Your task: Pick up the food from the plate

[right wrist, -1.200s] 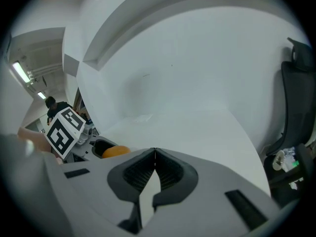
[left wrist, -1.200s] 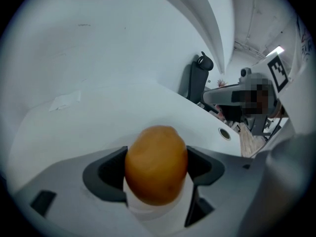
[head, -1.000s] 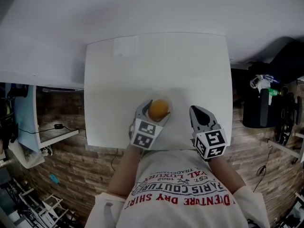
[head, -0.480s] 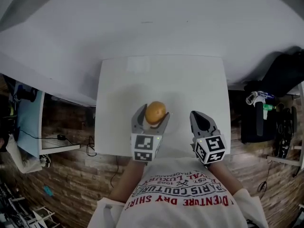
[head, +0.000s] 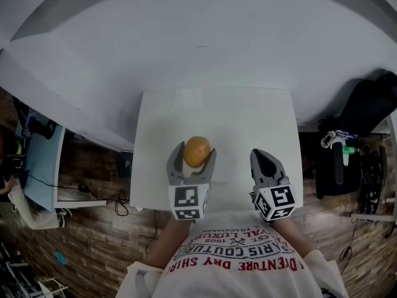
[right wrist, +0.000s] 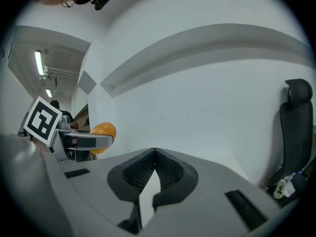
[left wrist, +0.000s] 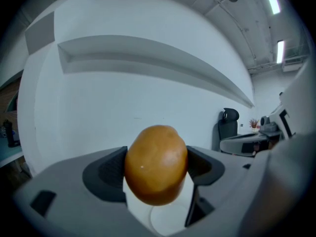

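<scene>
A round orange-brown piece of food (head: 197,151) is held between the jaws of my left gripper (head: 193,156), lifted off the table. In the left gripper view the food (left wrist: 156,163) fills the gap between both pads, and the white plate (left wrist: 165,223) lies below it with nothing on the part that shows. The plate's rim (head: 228,164) is faint on the white table (head: 161,117). My right gripper (head: 263,159) hovers to the right over the table's near edge, its jaws closed together on nothing (right wrist: 155,153). The right gripper view also shows the food (right wrist: 102,131) at the left.
The small white table stands against a white wall. A black chair (right wrist: 295,127) and dark bags (head: 366,113) stand to the right. A desk with clutter (head: 34,160) is at the left. Brick-patterned floor surrounds the table.
The left gripper has risen with the food, carrying it up off the plate and slightly left. The right gripper has stayed shut and nearly still.
</scene>
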Tool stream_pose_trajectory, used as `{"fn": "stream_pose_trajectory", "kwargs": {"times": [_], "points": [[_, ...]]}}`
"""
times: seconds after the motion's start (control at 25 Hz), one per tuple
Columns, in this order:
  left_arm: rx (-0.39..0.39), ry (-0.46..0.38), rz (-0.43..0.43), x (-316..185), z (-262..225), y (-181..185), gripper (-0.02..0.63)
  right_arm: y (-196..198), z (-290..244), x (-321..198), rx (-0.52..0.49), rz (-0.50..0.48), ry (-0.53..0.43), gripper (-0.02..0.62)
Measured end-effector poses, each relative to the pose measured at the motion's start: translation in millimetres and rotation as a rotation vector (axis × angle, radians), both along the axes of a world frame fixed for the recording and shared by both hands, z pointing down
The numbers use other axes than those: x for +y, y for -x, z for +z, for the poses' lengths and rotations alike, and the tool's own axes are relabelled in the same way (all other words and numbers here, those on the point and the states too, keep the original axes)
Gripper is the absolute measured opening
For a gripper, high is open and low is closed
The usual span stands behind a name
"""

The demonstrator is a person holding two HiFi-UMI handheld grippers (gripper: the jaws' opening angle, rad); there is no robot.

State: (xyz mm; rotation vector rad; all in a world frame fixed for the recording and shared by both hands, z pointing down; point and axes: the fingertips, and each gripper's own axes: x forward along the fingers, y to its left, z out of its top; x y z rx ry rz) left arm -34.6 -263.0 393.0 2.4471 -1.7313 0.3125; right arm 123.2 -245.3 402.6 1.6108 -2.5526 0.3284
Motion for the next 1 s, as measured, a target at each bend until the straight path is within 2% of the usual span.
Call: {"fn": "stream_pose_trajectory", "kwargs": {"times": [0.2, 0.64, 1.0], "points": [[0.003, 0.004, -0.004, 4.8, 0.4, 1.1, 0.364, 2.1, 3.8, 6.7, -0.005, -0.007, 0.026, 0.012], [0.004, 0.03, 0.048, 9.4, 6.5, -9.3, 0.364, 12.2, 1.7, 12.0, -0.021, -0.046, 0.025, 0.012], [0.005, 0.04, 0.053, 9.1, 11.1, -10.1, 0.364, 14.5, 3.7, 10.7, 0.011, -0.063, 0.032, 0.012]]}}
